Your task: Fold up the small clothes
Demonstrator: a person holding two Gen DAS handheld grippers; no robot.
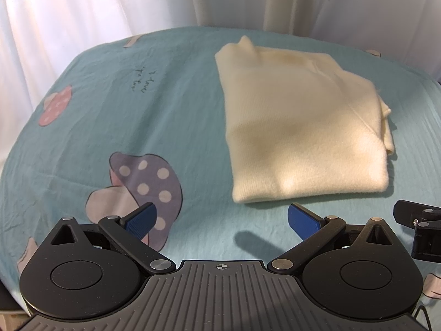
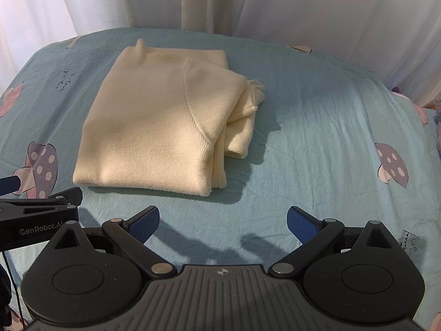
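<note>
One folded cream knitted sweater (image 1: 300,118) is lying on the teal mushroom-printed bed sheet (image 1: 143,115), while the left tool (image 1: 222,220) and the right tool (image 2: 223,222), two in all, are hovering near its front edge, blue pads spread wide, gripping nothing.

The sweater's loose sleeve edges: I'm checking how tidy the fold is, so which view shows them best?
The right wrist view: the sweater shows its stacked sleeve layers fully. The left wrist view catches only a sliver at the far edge.
</note>
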